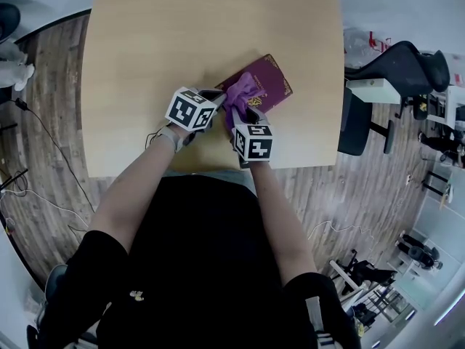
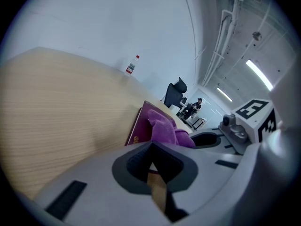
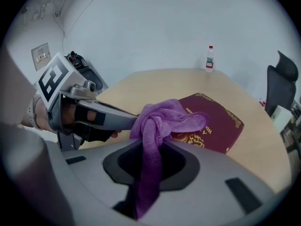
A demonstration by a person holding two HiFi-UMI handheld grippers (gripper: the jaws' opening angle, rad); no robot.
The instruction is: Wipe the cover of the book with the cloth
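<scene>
Jaws of the right gripper point(image 3: 151, 142) clamp a purple cloth point(image 3: 162, 119) bunched on a maroon book point(image 3: 218, 121).
The book lies flat near the front edge of the pale wooden desk point(image 1: 211, 35), its gold-printed cover facing up. Jaws of the left gripper point(image 2: 151, 144) are pressed together, their tips at the book's near edge and touching the cloth. A plastic bottle point(image 3: 209, 59) stands at the desk's far end.

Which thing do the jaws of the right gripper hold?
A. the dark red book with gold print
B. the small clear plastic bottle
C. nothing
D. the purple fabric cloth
D: in the right gripper view the purple fabric cloth runs down between the jaws of the right gripper, while the dark red book lies flat on the table beyond them.
</scene>
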